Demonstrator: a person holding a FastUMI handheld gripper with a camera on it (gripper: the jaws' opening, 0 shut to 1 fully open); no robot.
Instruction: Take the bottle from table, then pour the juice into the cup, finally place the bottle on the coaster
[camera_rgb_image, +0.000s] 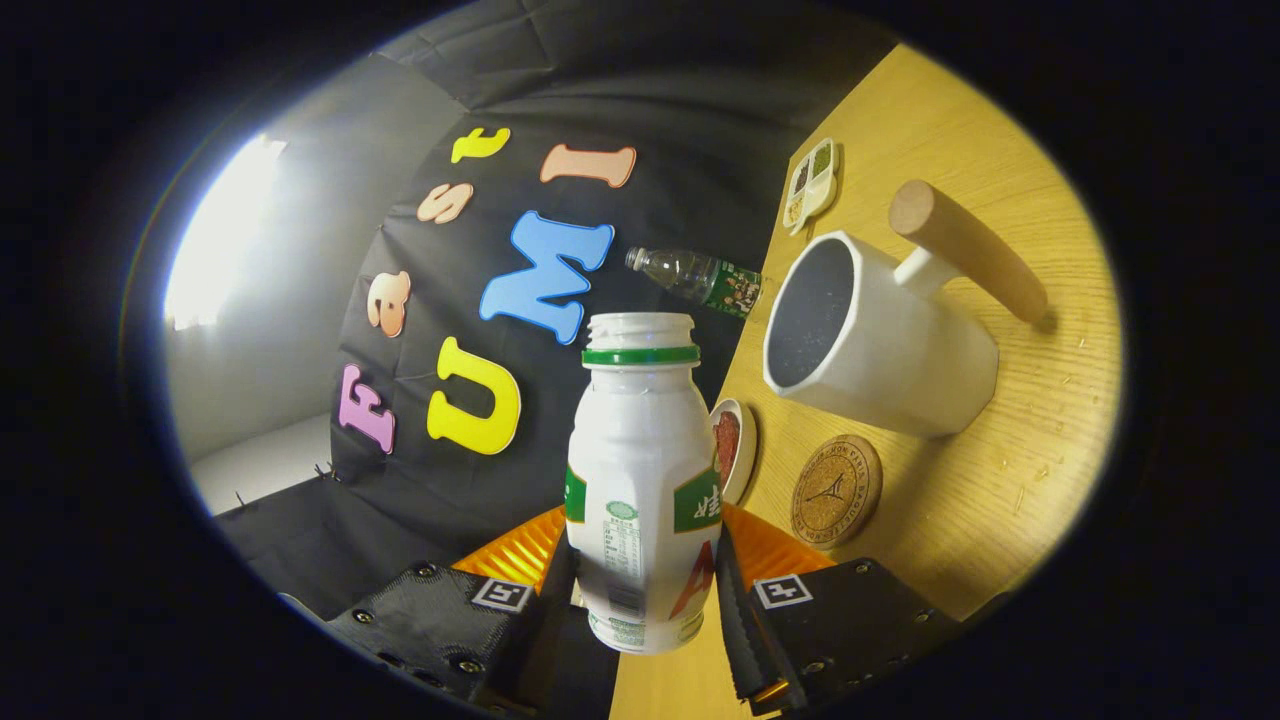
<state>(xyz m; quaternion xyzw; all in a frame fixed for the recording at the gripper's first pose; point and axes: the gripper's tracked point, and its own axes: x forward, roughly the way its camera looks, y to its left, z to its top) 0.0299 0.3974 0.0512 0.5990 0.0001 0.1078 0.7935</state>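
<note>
The tongs (645, 590) pinch the uncapped white plastic juice bottle with green neck ring (640, 480), tipped short of the white wooden-handled cup (870, 340) on the bench (1000, 500); tilting further from here could spill juice beside the rim.

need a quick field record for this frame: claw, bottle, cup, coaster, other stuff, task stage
claw: shut on bottle, one finger on each side
bottle: white, green neck ring, uncapped, held clear of the table, view rolled sideways
cup: white, wooden handle, on table, beyond bottle mouth
coaster: round cork, bare, beside cup
other: small dish behind bottle; clear water bottle and divided tray at the table's far edge
stage: bottle taken; no juice seen flowing
</note>
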